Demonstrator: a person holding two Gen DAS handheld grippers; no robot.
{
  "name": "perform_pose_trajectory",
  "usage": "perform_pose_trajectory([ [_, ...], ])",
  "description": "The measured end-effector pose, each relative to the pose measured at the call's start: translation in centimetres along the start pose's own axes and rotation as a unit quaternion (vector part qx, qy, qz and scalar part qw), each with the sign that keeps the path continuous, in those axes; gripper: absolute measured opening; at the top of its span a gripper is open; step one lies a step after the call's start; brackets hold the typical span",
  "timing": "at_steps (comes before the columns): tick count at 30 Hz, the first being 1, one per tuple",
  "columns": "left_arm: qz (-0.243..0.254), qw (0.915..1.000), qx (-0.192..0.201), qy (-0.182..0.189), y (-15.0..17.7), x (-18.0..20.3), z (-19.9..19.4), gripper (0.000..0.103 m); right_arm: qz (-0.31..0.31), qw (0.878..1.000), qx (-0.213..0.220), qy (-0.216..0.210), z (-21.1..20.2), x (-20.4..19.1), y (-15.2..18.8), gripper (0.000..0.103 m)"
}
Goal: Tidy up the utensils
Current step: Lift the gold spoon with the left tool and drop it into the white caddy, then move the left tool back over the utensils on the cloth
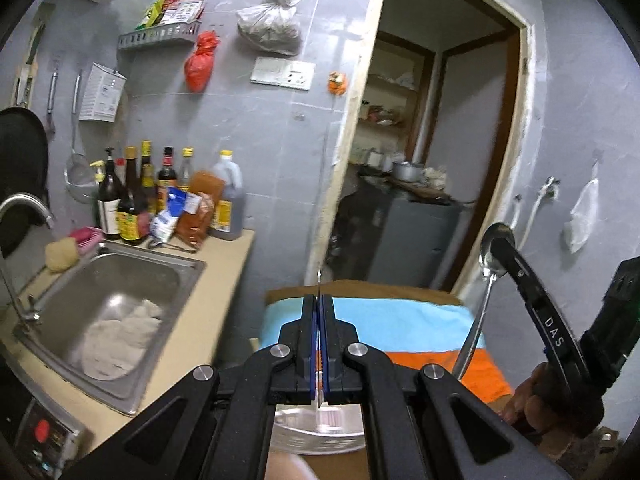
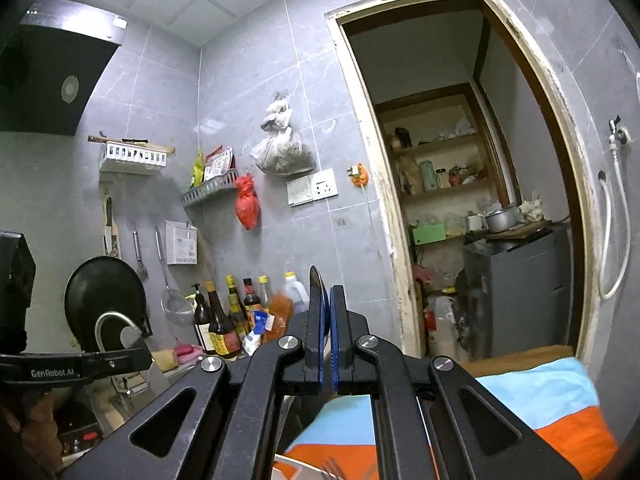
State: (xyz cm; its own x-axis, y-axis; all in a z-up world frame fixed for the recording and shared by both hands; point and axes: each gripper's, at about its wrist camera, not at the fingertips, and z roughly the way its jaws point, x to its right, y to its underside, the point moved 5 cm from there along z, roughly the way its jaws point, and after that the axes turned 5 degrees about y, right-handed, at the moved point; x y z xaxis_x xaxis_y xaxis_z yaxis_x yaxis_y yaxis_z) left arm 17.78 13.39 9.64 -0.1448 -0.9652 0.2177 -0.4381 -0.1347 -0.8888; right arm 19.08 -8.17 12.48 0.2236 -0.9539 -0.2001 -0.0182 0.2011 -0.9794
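My left gripper is shut on a thin metal utensil, seen edge-on, its tip poking up past the fingertips. My right gripper is shut on a steel spoon, bowl up, handle hanging down, to the right in the left wrist view. In the right wrist view that gripper is closed, with the spoon bowl showing dark and edge-on between the pads. Both are held above a table with a blue and orange cloth. A white slatted basket sits below the left gripper.
A steel sink with a cloth in it is on the left, with a tap, sauce bottles and a sponge behind. A doorway opens ahead. Racks and hanging tools are on the tiled wall.
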Motion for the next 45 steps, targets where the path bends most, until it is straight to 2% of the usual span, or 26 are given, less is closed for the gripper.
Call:
perform_pose_trajectory([
  [3,0.005,0.9997,-0.019,-0.013,0.9,-1.0,1.6,0.002,-0.021,1.000,-0.010,0.005,1.4,-1.5,2.1,0.003],
  [7,-0.006,0.9990,-0.045,-0.008,2.5,-1.8,3.3,0.002,-0.070,0.997,-0.032,0.014,2.3,-2.8,4.5,0.003],
  [11,-0.006,0.9984,-0.055,-0.011,3.6,-2.1,4.3,0.002,-0.096,0.994,-0.047,0.022,2.7,-2.9,5.6,0.003],
  [18,-0.008,0.9972,-0.074,-0.010,4.8,-2.2,5.4,0.002,-0.099,0.992,-0.075,0.028,3.0,-1.7,7.0,0.003],
  [26,-0.019,0.9953,-0.094,-0.001,5.3,-1.7,5.8,0.002,-0.097,0.990,-0.099,0.017,2.9,-1.3,7.5,0.004],
  [28,-0.017,0.9949,-0.100,-0.003,5.4,-1.5,5.8,0.002,-0.098,0.990,-0.104,0.019,2.8,-1.2,7.5,0.013],
  [30,-0.014,0.9946,-0.102,-0.005,5.5,-1.3,5.8,0.003,-0.090,0.990,-0.106,0.013,2.4,-1.0,7.4,0.035],
  [35,-0.017,0.9954,-0.094,0.001,5.6,-0.8,5.4,0.007,-0.081,0.992,-0.100,0.008,1.4,-0.6,6.7,0.036],
  [38,-0.015,0.9959,-0.089,0.001,5.6,-0.3,5.1,0.012,-0.076,0.992,-0.096,0.012,0.8,-0.3,6.1,0.036],
  [41,-0.021,0.9967,-0.078,0.003,5.4,0.1,4.6,0.035,-0.073,0.993,-0.091,0.017,0.1,0.3,5.4,0.047],
  [43,-0.029,0.9977,-0.061,0.005,5.1,0.3,4.1,0.058,-0.070,0.993,-0.088,0.022,-0.5,0.8,4.9,0.049],
  [45,-0.032,0.9985,-0.044,0.006,4.8,0.5,3.6,0.062,-0.066,0.994,-0.088,0.028,-1.0,1.5,4.5,0.052],
])
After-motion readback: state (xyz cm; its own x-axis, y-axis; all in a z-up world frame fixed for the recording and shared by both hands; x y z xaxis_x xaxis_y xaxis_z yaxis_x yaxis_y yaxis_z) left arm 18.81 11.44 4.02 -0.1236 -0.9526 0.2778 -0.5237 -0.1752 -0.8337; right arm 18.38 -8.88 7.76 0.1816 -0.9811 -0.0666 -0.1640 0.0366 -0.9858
